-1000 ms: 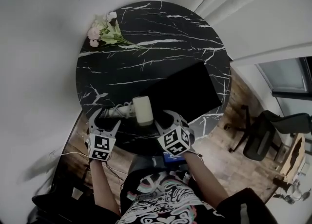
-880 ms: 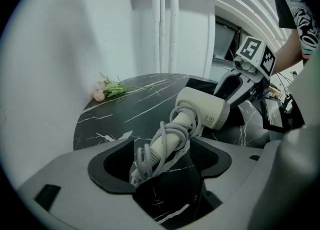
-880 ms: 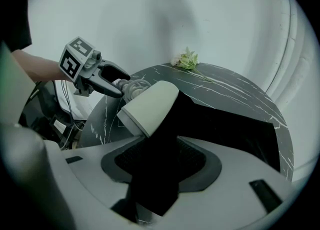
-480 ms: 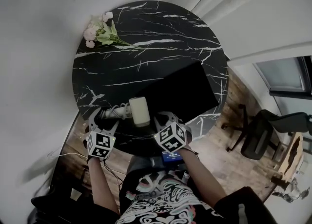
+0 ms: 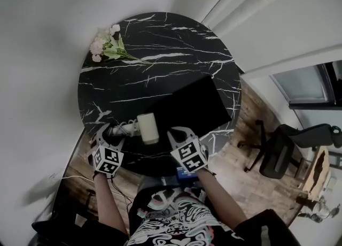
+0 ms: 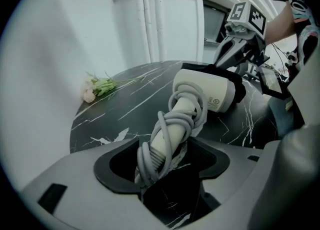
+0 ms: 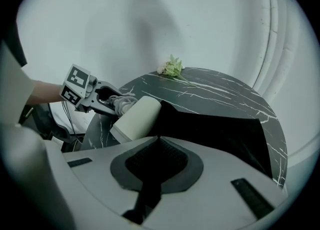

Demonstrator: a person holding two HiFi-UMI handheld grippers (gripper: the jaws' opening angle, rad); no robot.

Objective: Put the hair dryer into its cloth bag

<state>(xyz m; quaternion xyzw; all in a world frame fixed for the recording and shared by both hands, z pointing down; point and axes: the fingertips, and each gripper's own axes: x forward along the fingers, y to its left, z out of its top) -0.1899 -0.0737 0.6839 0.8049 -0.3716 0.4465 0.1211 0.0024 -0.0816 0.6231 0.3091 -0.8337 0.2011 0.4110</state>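
Note:
The white hair dryer (image 5: 147, 127) lies near the front edge of the round black marble table (image 5: 160, 41), its grey cord wound round the handle (image 6: 172, 124). My left gripper (image 5: 112, 132) has that handle between its wide jaws, which are closing; gaps still show on both sides. The black cloth bag (image 5: 192, 103) lies flat to the right of the dryer's head. My right gripper (image 5: 175, 132) is shut on the bag's near edge and has pulled the cloth (image 7: 215, 129) up into a small peak beside the dryer (image 7: 136, 118).
A small bunch of pink flowers (image 5: 107, 47) lies at the table's far left edge. An office chair (image 5: 278, 148) stands on the wooden floor to the right. A white wall runs behind the table.
The right gripper's jaws have closed on the bag's near edge and risen a little. The left gripper stays at the dryer's handle.

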